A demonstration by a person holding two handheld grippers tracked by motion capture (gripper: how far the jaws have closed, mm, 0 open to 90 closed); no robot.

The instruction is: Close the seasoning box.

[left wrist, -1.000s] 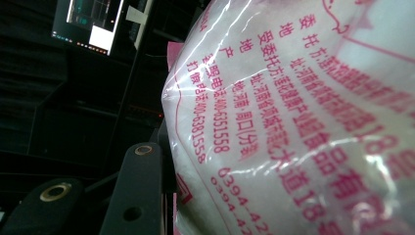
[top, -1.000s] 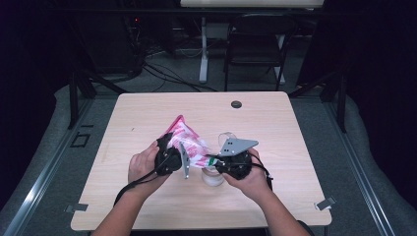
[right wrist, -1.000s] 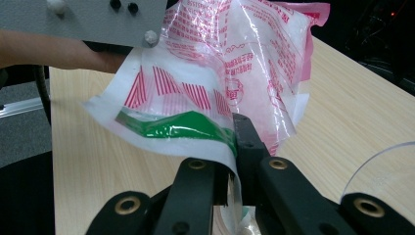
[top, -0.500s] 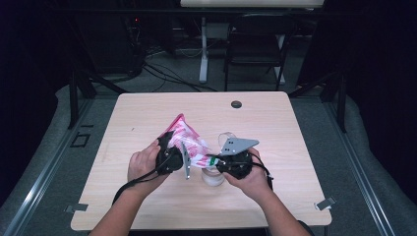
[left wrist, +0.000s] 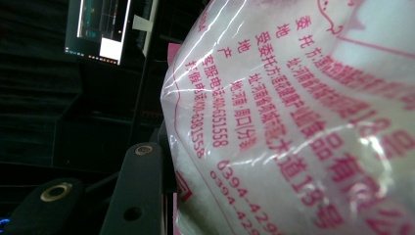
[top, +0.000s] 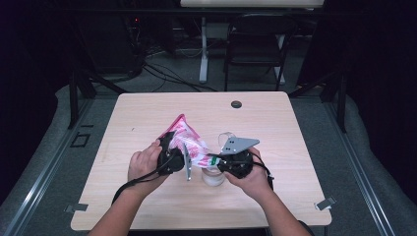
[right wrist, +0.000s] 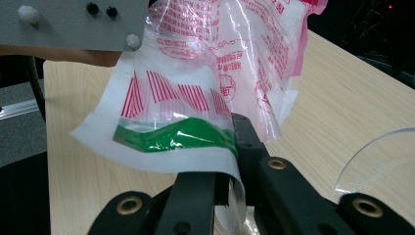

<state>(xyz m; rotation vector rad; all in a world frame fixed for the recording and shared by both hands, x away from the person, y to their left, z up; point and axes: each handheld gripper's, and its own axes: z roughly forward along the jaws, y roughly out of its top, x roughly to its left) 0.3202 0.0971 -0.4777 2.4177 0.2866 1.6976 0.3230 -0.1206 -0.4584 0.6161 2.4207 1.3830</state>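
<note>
1. Two grippers meet over the near half of the table, both working one pink-and-white plastic bag held up off the wood, closer to the near edge than the far one.
2. Over on the left, the left hand carries the left gripper, and it has the fat, filled body of the bag: in the left gripper view the bulging film with red print presses right up against the one black jaw that shows, jaws part-way apart, clamped around that bulk.
3. Centre now: the bag slopes from its pink top corner, pointing toward the far edge, down to the right, where its mouth end reaches the other gripper.
4. Just below that end stands a small clear cup on the table, between the two hands; its curved rim shows at the right of the right gripper view.
5. On the right, the right hand holds the right gripper, jaws pressed nearly together, pinching the bag's white edge strip just under the green seal band.
6. Far behind, a small dark round cap sits near the table's far edge, well apart from everything.
</note>
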